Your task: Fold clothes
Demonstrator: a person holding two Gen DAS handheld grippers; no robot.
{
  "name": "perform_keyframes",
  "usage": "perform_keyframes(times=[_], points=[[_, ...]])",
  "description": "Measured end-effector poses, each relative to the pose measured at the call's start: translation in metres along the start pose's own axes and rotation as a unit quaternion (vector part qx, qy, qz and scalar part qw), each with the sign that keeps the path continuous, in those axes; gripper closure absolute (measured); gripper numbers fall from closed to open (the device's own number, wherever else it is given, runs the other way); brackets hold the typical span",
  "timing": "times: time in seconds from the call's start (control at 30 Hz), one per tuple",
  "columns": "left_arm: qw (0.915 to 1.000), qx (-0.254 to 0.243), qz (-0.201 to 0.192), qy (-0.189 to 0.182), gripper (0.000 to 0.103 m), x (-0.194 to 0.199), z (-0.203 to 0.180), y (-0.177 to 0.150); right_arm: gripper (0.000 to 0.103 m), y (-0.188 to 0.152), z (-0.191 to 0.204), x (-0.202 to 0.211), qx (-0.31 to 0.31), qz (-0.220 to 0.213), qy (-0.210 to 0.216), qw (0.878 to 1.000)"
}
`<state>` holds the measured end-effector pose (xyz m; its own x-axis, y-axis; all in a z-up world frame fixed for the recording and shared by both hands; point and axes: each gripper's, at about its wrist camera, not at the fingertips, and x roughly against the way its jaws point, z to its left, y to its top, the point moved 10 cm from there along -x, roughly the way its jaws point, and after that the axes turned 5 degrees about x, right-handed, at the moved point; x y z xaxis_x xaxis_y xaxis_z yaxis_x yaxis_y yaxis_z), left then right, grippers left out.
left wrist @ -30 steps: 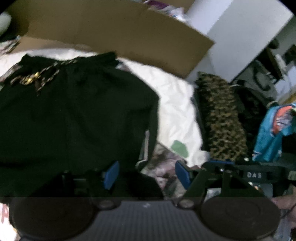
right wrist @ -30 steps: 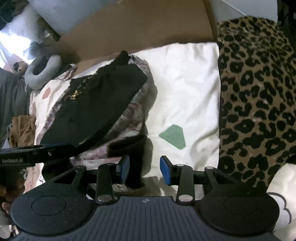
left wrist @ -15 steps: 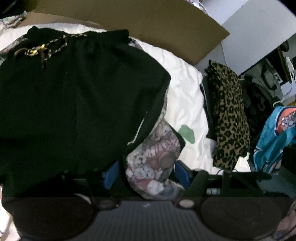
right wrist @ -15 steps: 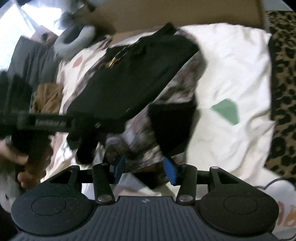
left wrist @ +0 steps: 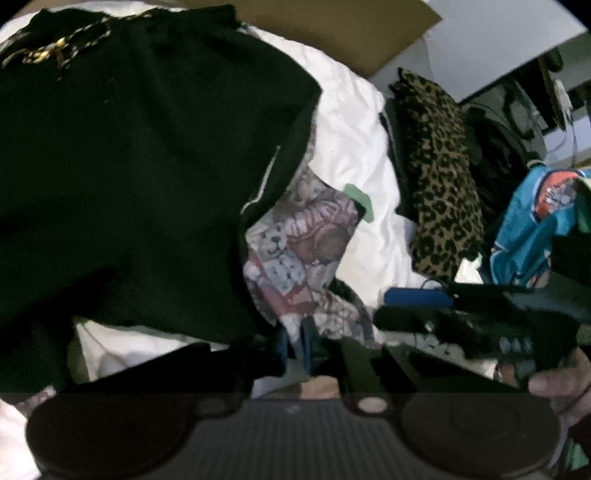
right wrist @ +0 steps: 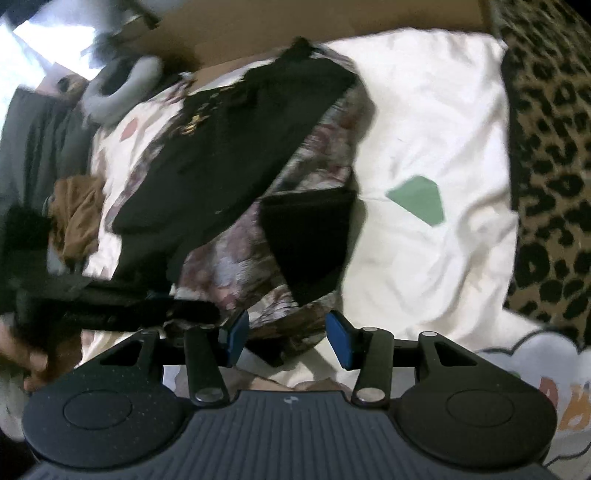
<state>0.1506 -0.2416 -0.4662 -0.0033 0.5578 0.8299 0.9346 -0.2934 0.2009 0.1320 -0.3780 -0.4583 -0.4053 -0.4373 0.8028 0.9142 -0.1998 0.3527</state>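
Fingers of the left gripper [left wrist: 295,345], just closed, are pinched on the hem of the patterned garment [left wrist: 306,254]. The right gripper [right wrist: 287,338] is held about half open, its blue pads astride the same hem without pressing it. Black shorts [right wrist: 236,147] lie spread over the patterned garment on the white bedding [right wrist: 436,122].

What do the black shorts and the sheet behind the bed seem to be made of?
Black shorts: soft matte fabric, probably knit; it drapes, creases and has a braided cord at the waist. Brown sheet: looks like plain cardboard, flat, stiff, matte tan, with straight cut edges.
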Motion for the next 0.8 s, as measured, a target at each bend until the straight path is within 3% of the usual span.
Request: perform_keyframes(times=[0.1,0.27,0.33,0.4,0.47,0.73,0.8], points=[[0.9999,-0.014,-0.004,0.0,0.098,0.0,-0.005,-0.001,0.05,0.003,-0.007,-0.009,-0.034,0.001,0.012,0.999],[0.9994,-0.033,-0.012,-0.004,0.1,0.003,-0.013,-0.001,0.054,0.006,-0.014,-0.022,-0.043,0.011,-0.006,0.999],[0.9991,-0.038,-0.017,-0.008,0.101,0.005,-0.014,0.0,0.067,0.003,-0.022,-0.024,-0.045,0.02,-0.019,0.999],[0.9989,-0.04,-0.021,-0.013,0.102,0.008,-0.015,0.0,0.087,-0.002,-0.027,-0.025,-0.05,0.028,-0.023,0.998],[0.9987,-0.042,-0.023,-0.016,0.102,0.01,-0.016,0.001,0.097,-0.006,-0.03,-0.025,-0.048,0.032,-0.024,0.998],[0.9989,-0.039,-0.022,-0.016,0.102,0.012,-0.013,-0.001,0.094,-0.013,-0.009,-0.027,0.044,0.042,-0.049,0.997],[0.999,-0.035,-0.022,-0.015,0.102,0.011,-0.012,-0.001,0.083,-0.009,-0.005,-0.025,0.06,0.032,-0.053,0.996]])
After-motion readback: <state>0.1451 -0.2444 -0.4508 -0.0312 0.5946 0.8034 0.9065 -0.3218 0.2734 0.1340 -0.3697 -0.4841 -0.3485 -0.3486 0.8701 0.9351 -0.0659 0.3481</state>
